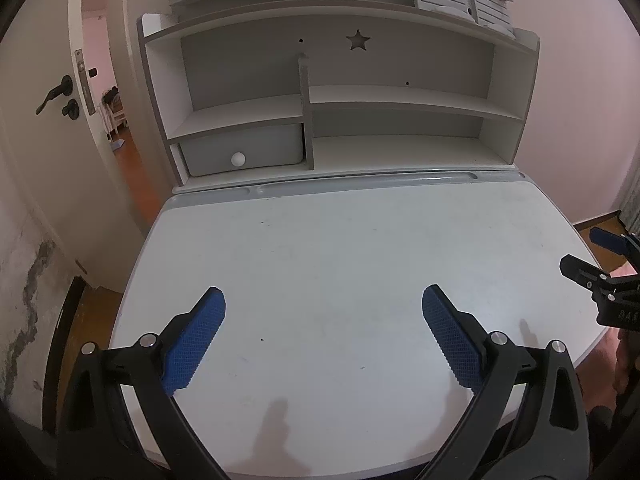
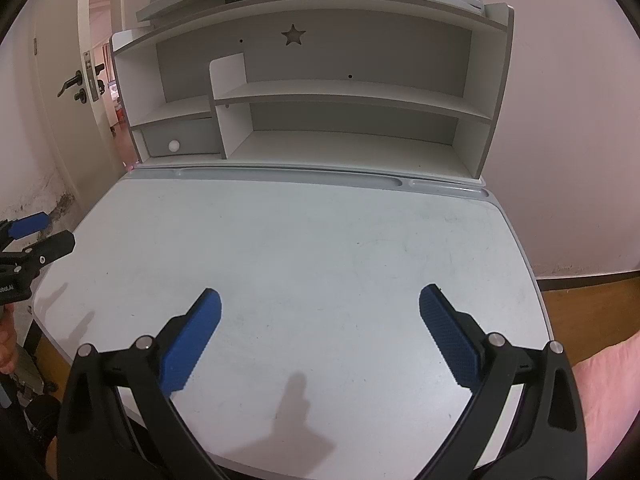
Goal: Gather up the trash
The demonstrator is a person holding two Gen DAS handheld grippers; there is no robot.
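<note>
Left gripper (image 1: 323,332) and right gripper (image 2: 320,334) both hang spread wide above the near edge of the white tabletop (image 1: 340,240), holding nothing; no trash shows on it.

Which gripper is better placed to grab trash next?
Neither: left gripper and right gripper both hover open over the desk, and no trash shows in either view.
</note>
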